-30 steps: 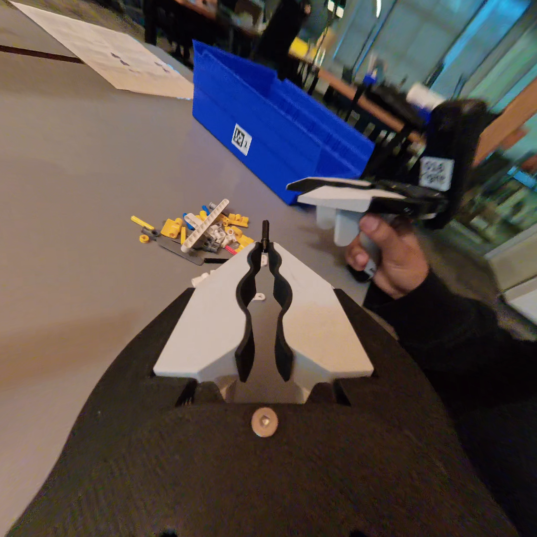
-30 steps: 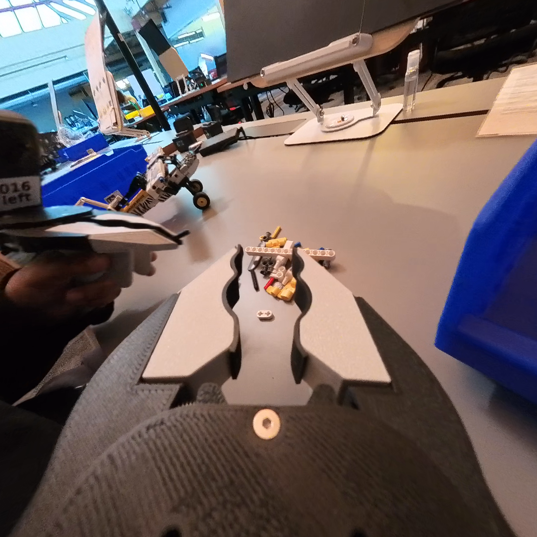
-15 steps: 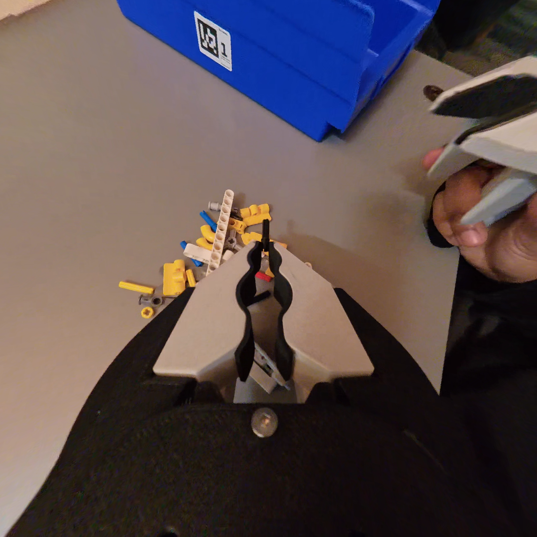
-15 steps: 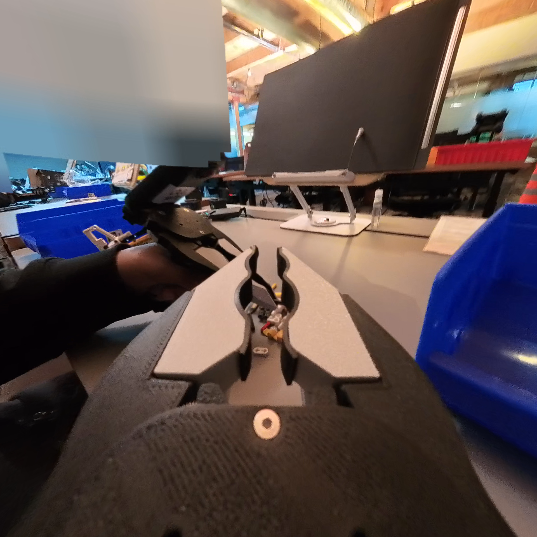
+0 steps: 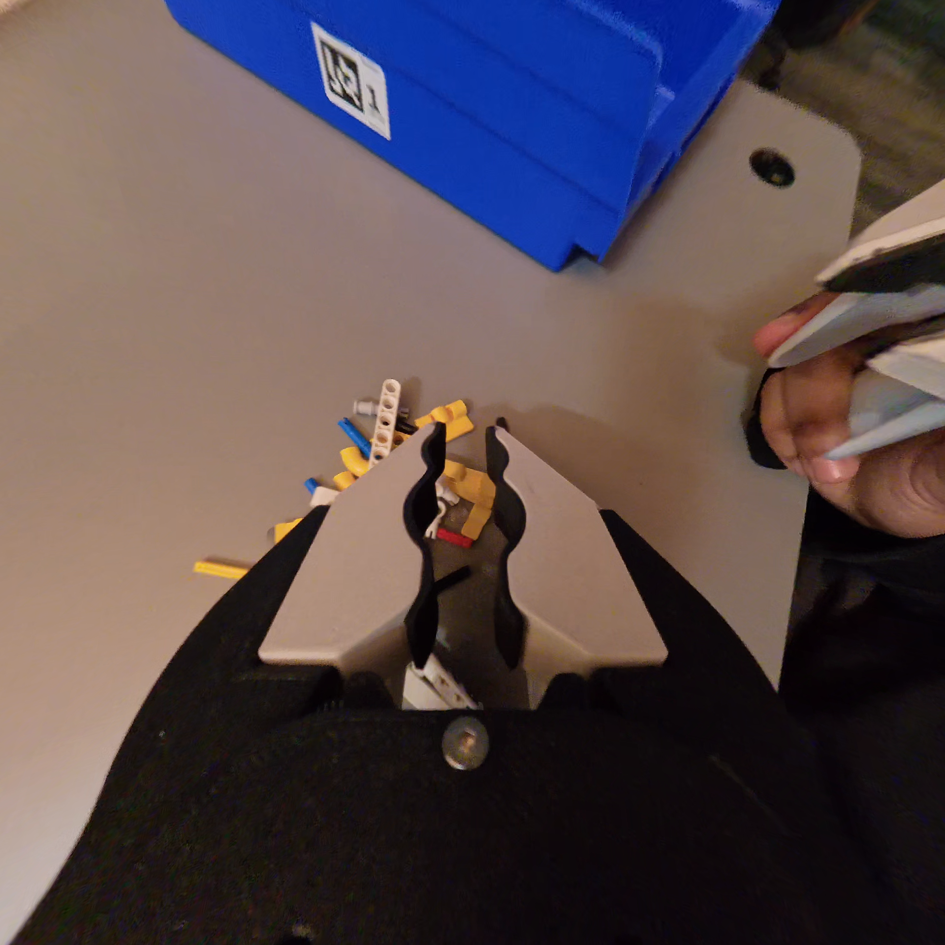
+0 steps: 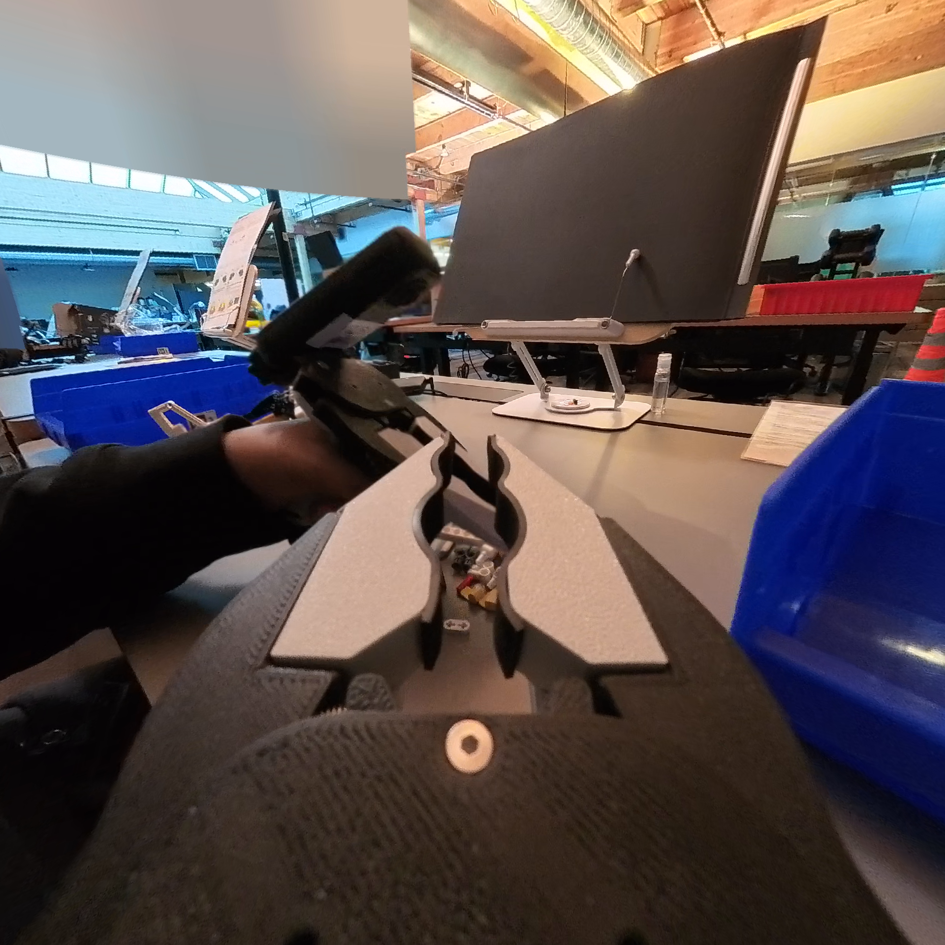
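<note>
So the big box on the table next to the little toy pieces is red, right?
Not quite. The big box beside the little toy pieces on the table is blue, not red. The left wrist view shows it plainly.

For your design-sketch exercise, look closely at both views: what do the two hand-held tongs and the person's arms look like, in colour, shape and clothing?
Each of the tongs, left and right, has a black, ridged printed body with a silver screw, and two pale grey wedge-shaped fingers lined with wavy black pads. The left tongs, seen from the right view, carry a white label. The person wears black long sleeves.
</note>
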A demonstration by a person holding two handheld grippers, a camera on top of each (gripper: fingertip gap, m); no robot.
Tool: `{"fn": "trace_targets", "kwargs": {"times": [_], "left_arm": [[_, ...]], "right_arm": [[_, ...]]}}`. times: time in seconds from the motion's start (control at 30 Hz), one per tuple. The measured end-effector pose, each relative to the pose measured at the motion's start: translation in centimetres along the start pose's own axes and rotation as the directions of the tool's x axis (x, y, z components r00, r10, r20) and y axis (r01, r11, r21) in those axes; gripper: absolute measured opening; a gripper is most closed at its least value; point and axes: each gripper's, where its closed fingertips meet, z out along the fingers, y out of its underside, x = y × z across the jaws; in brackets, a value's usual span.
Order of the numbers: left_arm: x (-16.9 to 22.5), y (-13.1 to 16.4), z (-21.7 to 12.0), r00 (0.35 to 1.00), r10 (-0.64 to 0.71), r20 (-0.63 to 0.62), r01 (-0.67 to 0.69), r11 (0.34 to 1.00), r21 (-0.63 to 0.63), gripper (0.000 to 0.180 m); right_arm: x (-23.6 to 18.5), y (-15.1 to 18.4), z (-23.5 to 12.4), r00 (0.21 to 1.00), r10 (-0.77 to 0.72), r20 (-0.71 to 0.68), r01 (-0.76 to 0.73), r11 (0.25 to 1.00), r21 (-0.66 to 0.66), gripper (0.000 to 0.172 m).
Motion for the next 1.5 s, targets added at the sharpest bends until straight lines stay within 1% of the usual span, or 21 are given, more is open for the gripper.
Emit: {"fn": "trace_targets", "kwargs": {"times": [0.07, 0.17, 0.23, 0.3, 0.47, 0.57, 0.7, 0.87, 1.07, 1.17, 1.3, 1.33, 1.37, 1.4, 1.43, 1.47, 1.5], "left_arm": [[-0.3, -0.7, -1.5, 0.999, -0.033, 0.0, 0.033, 0.997, 0.069, 0.013], [-0.5, -1.2, -4.2, 0.995, -0.091, -0.031, 0.095, 0.979, 0.178, 0.013], [-0.5, -1.0, -5.8, 0.992, -0.116, -0.042, 0.123, 0.963, 0.24, 0.013], [-0.5, -0.1, -7.0, 0.992, -0.122, -0.031, 0.126, 0.954, 0.271, 0.013], [-0.8, 2.6, -9.0, 0.988, -0.147, 0.037, 0.129, 0.943, 0.307, 0.012], [-0.8, 3.7, -9.5, 0.982, -0.188, 0.033, 0.168, 0.933, 0.319, 0.013], [-0.5, 5.2, -9.2, 0.979, -0.2, 0.029, 0.184, 0.94, 0.288, 0.014], [-0.5, 5.4, -9.5, 0.976, -0.215, 0.017, 0.2, 0.933, 0.3, 0.014], [-0.7, 5.6, -9.4, 0.975, -0.221, 0.036, 0.202, 0.936, 0.287, 0.016], [-0.8, 5.4, -9.6, 0.974, -0.224, 0.044, 0.201, 0.933, 0.298, 0.029], [-1.1, 5.1, -9.9, 0.971, -0.232, 0.064, 0.202, 0.929, 0.311, 0.036], [-1.3, 5.2, -9.9, 0.968, -0.24, 0.076, 0.206, 0.93, 0.305, 0.043], [-1.6, 5.3, -9.9, 0.963, -0.251, 0.097, 0.212, 0.93, 0.301, 0.056], [-2.1, 5.3, -9.9, 0.955, -0.265, 0.131, 0.216, 0.928, 0.303, 0.072], [-2.5, 5.4, -10.0, 0.948, -0.274, 0.161, 0.216, 0.928, 0.305, 0.084], [-2.8, 5.4, -10.1, 0.944, -0.275, 0.184, 0.212, 0.929, 0.302, 0.093], [-2.9, 5.5, -10.2, 0.94, -0.274, 0.204, 0.208, 0.933, 0.294, 0.104]], "right_arm": [[0.2, -0.1, -0.1, 1.0, 0.016, 0.0, -0.016, 1.0, 0.007, 0.011], [0.5, -0.2, -0.1, 0.999, 0.044, 0.001, -0.044, 0.999, 0.013, 0.012], [0.6, -0.1, 0.0, 0.998, 0.055, 0.003, -0.055, 0.998, 0.009, 0.013], [0.5, 0.1, 0.1, 0.998, 0.055, 0.005, -0.055, 0.999, -0.003, 0.014], [0.1, 0.8, 0.8, 1.0, 0.011, -0.002, -0.012, 0.998, -0.056, 0.015], [-0.1, 1.4, 1.3, 1.0, -0.02, -0.006, 0.019, 0.995, -0.103, 0.016], [-0.2, 2.0, 1.7, 0.999, -0.034, -0.007, 0.032, 0.989, -0.144, 0.019], [0.1, 2.4, 1.9, 1.0, -0.019, -0.017, 0.016, 0.985, -0.171, 0.022], [0.1, 2.9, 2.2, 1.0, -0.02, -0.021, 0.015, 0.978, -0.209, 0.025], [0.1, 2.9, 2.2, 1.0, -0.023, -0.021, 0.018, 0.978, -0.206, 0.026], [0.1, 2.8, 2.1, 0.999, -0.026, -0.021, 0.021, 0.98, -0.199, 0.028], [0.1, 2.8, 2.1, 0.999, -0.027, -0.021, 0.023, 0.98, -0.198, 0.029], [0.0, 2.8, 2.1, 0.999, -0.029, -0.02, 0.025, 0.98, -0.197, 0.031], [0.0, 2.8, 2.1, 0.999, -0.03, -0.021, 0.025, 0.98, -0.198, 0.035], [0.1, 2.9, 2.1, 0.999, -0.028, -0.026, 0.022, 0.978, -0.206, 0.046], [0.3, 3.1, 2.2, 0.999, -0.023, -0.032, 0.015, 0.974, -0.226, 0.061], [0.5, 3.7, 2.4, 0.999, -0.01, -0.039, -0.001, 0.965, -0.263, 0.081]]}}
